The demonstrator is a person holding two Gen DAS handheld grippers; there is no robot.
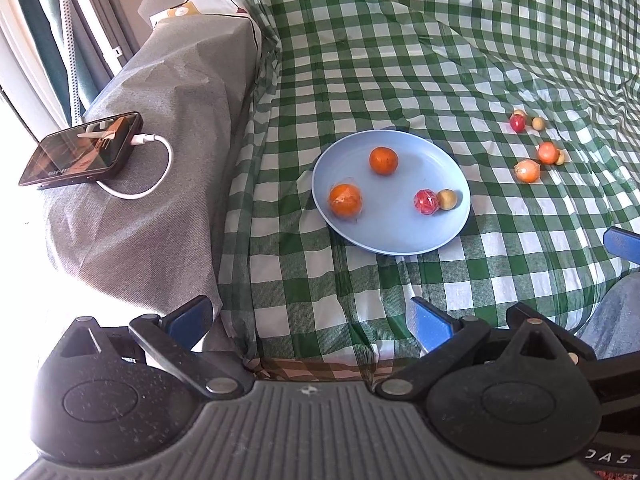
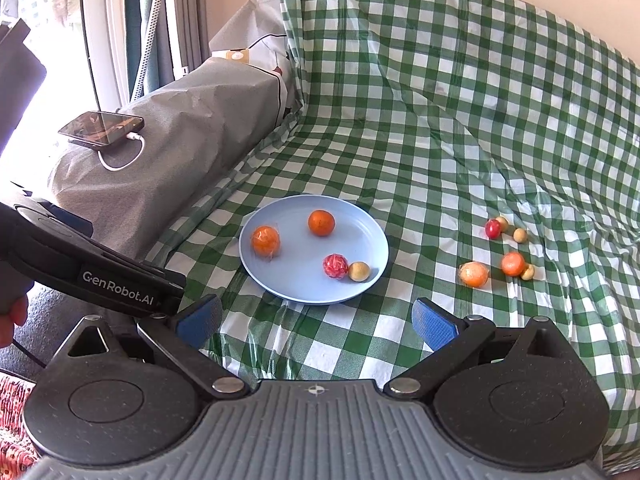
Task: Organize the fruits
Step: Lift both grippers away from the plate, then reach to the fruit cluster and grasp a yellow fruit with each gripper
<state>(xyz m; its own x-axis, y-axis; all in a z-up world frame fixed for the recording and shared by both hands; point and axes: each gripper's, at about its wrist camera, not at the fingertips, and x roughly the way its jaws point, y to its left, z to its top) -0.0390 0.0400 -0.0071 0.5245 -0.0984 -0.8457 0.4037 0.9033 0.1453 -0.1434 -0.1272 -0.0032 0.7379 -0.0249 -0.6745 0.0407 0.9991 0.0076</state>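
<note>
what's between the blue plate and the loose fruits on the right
Only bare green checked cloth between the blue plate and the loose fruits; the right wrist view shows it clearest.

Only one clear bit of text: "GenRobot.AI", white letters on the black body of the left gripper (image 2: 132,294), seen in the right wrist view w/ it reaching in from the left edge. In the left wrist view, bottom right corner, a few white letters show on a black part (image 1: 612,458) — looks like "S A C" upside down, cut off, can't read for sure. Phone (image 1: 82,150) screen on the grey cover shows sth, but nothing legible. No other labels or nos. readable.
</note>
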